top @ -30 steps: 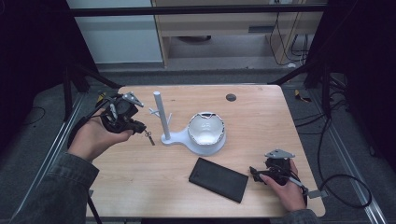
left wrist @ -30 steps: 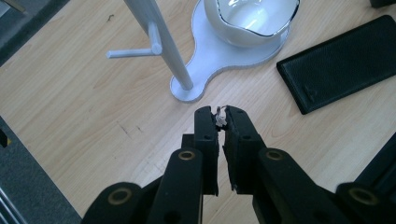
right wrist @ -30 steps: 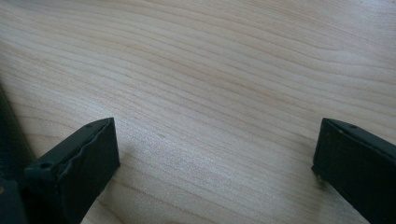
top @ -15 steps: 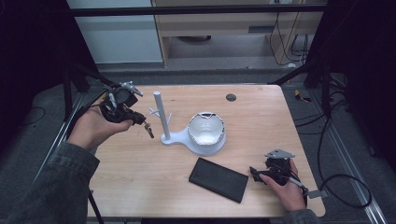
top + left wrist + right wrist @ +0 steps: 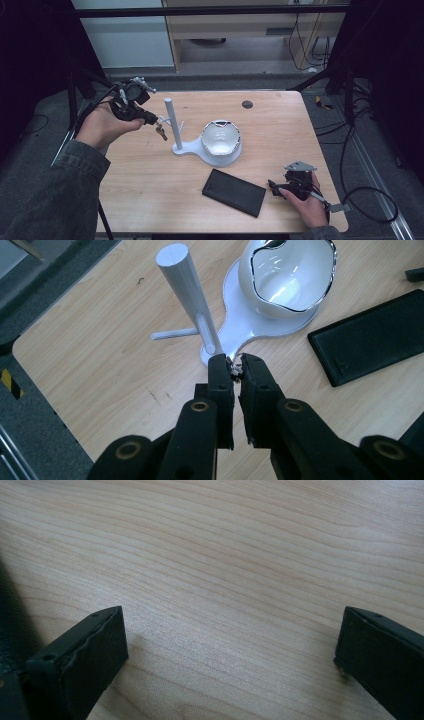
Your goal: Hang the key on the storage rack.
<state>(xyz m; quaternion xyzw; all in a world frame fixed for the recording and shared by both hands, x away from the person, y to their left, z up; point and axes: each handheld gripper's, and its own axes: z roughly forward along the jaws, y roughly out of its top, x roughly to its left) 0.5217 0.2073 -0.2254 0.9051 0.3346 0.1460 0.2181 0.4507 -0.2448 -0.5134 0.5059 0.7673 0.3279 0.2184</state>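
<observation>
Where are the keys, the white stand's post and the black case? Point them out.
keys (image 5: 161, 131), high view, dangling bunch.
white stand's post (image 5: 186, 287), left gripper view, mid-shaft.
black case (image 5: 234, 192), high view, top face.

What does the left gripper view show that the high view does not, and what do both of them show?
The left gripper view alone shows how the left hand-held gripper grips: its jaws are pressed together on a small metal piece at their tips. It also shows the thin pegs on the white stand.

The high view alone shows the keys dangling below that hand-held gripper, the right hand-held gripper resting low on the table, both hands, and a dark round mark near the far edge.

Both show the stand, the white bowl on its base, the black flat case and the wooden table.
</observation>
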